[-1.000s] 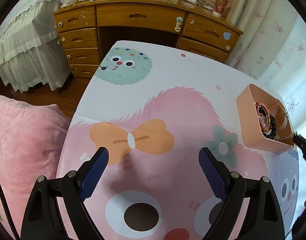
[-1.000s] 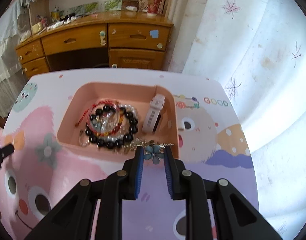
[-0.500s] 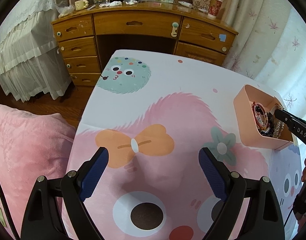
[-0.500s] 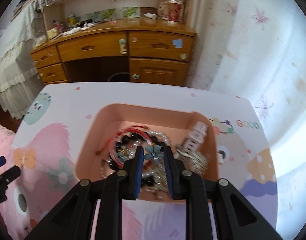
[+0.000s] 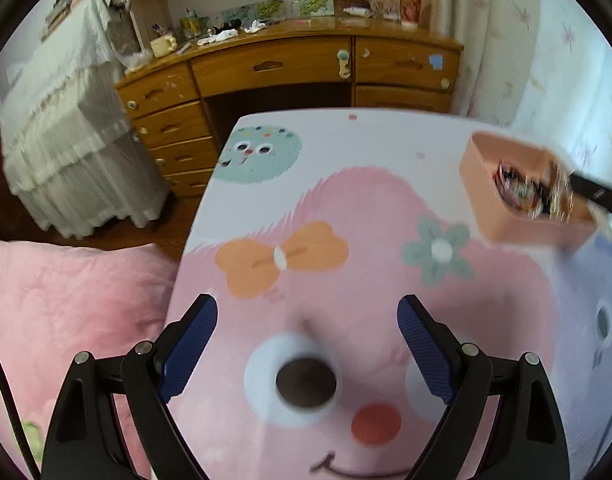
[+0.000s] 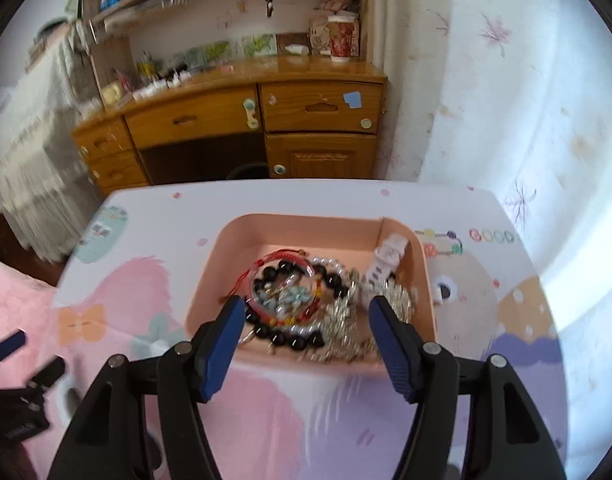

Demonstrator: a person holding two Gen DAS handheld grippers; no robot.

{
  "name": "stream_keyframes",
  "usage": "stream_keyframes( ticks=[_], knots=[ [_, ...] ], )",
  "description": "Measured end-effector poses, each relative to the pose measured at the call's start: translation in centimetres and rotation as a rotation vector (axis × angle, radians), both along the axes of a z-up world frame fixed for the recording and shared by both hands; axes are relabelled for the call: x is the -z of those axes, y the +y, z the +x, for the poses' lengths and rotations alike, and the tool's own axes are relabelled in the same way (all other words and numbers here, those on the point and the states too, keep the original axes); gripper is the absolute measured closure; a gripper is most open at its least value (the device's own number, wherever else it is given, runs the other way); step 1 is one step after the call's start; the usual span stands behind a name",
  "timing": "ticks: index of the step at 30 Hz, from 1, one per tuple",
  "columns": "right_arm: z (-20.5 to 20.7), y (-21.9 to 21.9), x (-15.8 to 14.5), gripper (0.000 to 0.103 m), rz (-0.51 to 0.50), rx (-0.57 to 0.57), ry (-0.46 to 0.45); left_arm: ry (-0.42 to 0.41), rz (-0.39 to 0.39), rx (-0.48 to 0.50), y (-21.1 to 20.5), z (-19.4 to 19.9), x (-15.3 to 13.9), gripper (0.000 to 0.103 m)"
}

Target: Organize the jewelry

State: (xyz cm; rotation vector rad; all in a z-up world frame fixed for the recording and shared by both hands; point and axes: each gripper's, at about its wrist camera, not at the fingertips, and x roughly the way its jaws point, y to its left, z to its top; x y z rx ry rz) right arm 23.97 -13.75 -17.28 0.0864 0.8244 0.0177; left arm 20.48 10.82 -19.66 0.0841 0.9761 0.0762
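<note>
Hovering over the tray's [image 6: 306,226] near edge, the right tool [image 6: 301,334] is being opened, nothing clamped; jewelry [image 6: 306,300] is lying just ahead.

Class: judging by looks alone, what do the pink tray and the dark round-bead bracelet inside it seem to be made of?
Pink tray: probably moulded plastic, matte; uniform colour, smooth rounded corners.
Dark bead bracelet: perhaps polished stone or glass; glossy black beads with small highlights. Blur leaves it open.

Coloured round letters are showing on the printed cloth [image 6: 446,208] covering the worktop, right of the pink tray [image 6: 306,222]; they are reading roughly "GOOD" [image 6: 492,236] (blurred, so uncertain). Nothing else is proving legible
</note>
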Motion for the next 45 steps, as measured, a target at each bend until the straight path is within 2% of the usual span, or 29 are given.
stream_keyframes(
  ticks=[2,4,6,9,13,16,18,20,23,24,25,26,29,33,41,45],
  knots=[
    [-2.2,-1.1,-0.1,0.013,0.077,0.011,-0.005,0.037,0.013,-0.025,-0.9,-1.8,0.1,0.013],
    [-4.9,-2.4,0.2,0.007,0.135,0.019,0.022,0.063,0.021,-0.046,-1.7,-3.4,0.0,0.013],
    [-7.4,-3.5,0.7,0.006,0.14,0.037,0.097,0.087,0.016,-0.063,-2.8,-5.8,-0.6,0.013],
    [-12.1,-5.6,1.4,0.006,0.18,0.054,0.218,0.112,-0.042,-0.059,-4.6,-9.5,-2.2,0.013],
    [-18.3,-7.7,1.3,0.006,0.167,0.053,0.276,0.146,-0.138,-0.05,-7.2,-14.0,-4.1,0.013],
    [-22.1,-8.9,0.7,0.006,0.102,0.038,0.301,0.174,-0.136,-0.014,-9.6,-16.4,-5.4,0.013],
    [-23.8,-9.7,0.0,0.005,0.101,0.052,0.315,0.204,-0.14,0.055,-11.6,-17.6,-6.7,0.013],
    [-25.1,-10.5,-1.1,0.005,0.163,0.066,0.326,0.212,-0.125,0.106,-13.0,-18.5,-8.3,0.013],
    [-26.0,-11.1,-3.1,0.005,0.252,0.088,0.327,0.168,-0.073,0.125,-14.8,-19.4,-11.9,0.012],
    [-26.0,-11.1,-4.0,0.005,0.265,0.089,0.333,0.158,-0.07,0.121,-15.1,-19.4,-13.0,0.011],
    [-25.8,-11.1,-4.8,0.005,0.268,0.088,0.337,0.148,-0.074,0.117,-15.3,-19.4,-13.9,0.004],
    [-25.9,-11.0,-5.6,0.005,0.27,0.083,0.334,0.135,-0.082,0.112,-15.5,-19.3,-14.9,0.0],
    [-26.0,-11.0,-8.0,0.005,0.272,0.067,0.296,0.088,-0.079,0.106,-16.1,-19.4,-16.7,0.001],
    [-26.5,-11.2,-10.6,0.005,0.248,0.068,0.242,0.061,-0.091,0.07,-15.5,-19.2,-17.5,0.001],
    [-27.9,-10.5,-12.8,0.005,0.168,0.083,0.142,0.028,-0.072,0.048,-15.3,-20.6,-17.3,0.001],
    [-28.5,-10.3,-13.4,0.0,0.145,0.089,0.097,-0.007,-0.074,0.035,-15.1,-21.3,-17.5,0.001]
  ],
)
